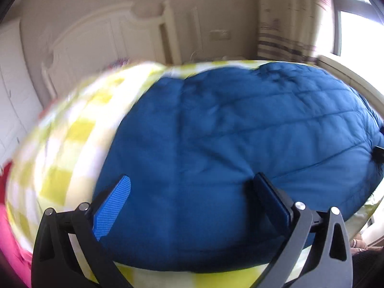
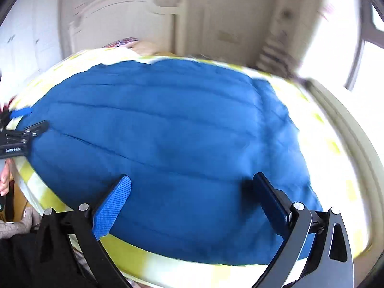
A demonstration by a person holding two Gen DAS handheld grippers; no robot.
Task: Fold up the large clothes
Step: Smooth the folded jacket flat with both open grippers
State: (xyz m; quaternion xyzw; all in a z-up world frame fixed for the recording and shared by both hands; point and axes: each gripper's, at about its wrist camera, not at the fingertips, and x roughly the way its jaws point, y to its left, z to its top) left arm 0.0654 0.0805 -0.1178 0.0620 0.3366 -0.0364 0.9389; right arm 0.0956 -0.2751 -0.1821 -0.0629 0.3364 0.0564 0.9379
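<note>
A large blue quilted jacket [image 1: 216, 139] lies spread flat on a bed with a yellow-and-white checked sheet [image 1: 62, 148]. My left gripper [image 1: 192, 187] hovers over the jacket's near part, jaws wide apart, nothing between them. In the right wrist view the same jacket [image 2: 168, 144] fills the middle, and my right gripper [image 2: 192, 187] stands open above its near edge, holding nothing. The left gripper [image 2: 26, 126] also shows at the far left of that view, over the jacket's left edge. Both views are blurred by motion.
A cream headboard [image 1: 100, 36] stands at the far end of the bed, with a curtain [image 1: 283, 24] and bright window [image 1: 360, 19] to the right. Pink and red fabric [image 1: 9, 228] lies at the left edge. A cream bed rail [image 2: 348, 132] runs along the right side.
</note>
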